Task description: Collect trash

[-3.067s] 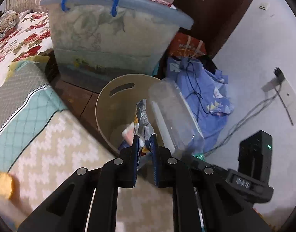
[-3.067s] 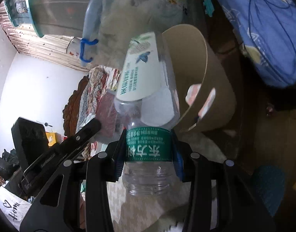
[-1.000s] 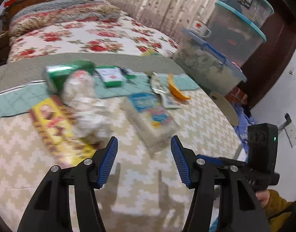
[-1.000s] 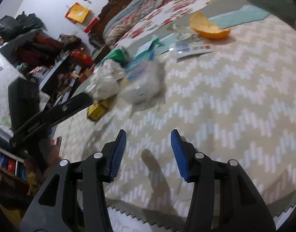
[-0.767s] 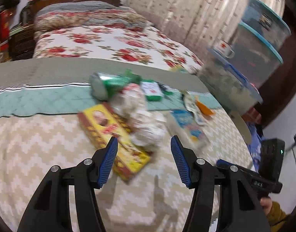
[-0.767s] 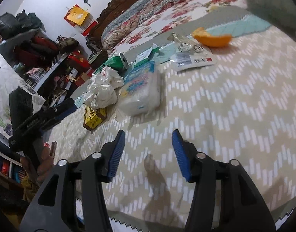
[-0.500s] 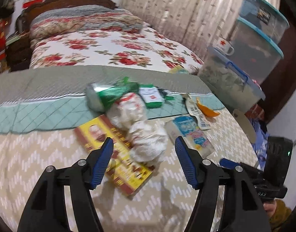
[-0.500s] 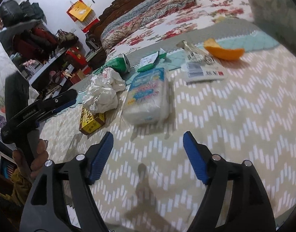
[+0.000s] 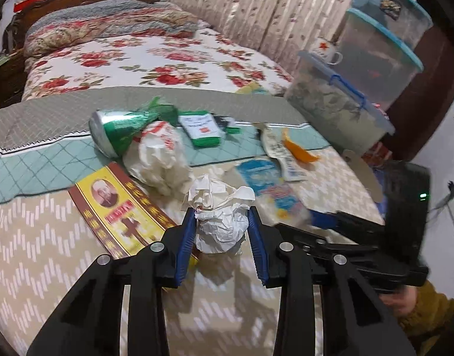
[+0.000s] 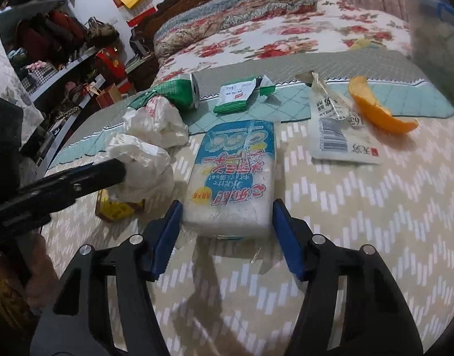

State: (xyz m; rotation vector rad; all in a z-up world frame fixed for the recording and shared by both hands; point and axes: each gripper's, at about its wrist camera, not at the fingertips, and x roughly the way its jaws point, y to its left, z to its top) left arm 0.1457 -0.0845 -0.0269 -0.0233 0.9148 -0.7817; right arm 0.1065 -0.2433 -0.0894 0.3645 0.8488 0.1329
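the left gripper (image 9: 222,231) pinches a paper wad (image 9: 219,216) on the bed (image 9: 34,255). the right gripper (image 10: 227,231) gapes wide around a tissue pack (image 10: 232,175) with blue japanese print. at 1 o'clock lie a "165" sachet (image 10: 335,130) and orange peel (image 10: 378,109).

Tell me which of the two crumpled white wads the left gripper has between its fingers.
The nearer crumpled paper ball, resting against the yellow box; the plastic-bag wad beside the green can lies untouched.

Bed (image 10: 360,237), tissue pack (image 10: 232,175), orange peel (image 10: 378,112)
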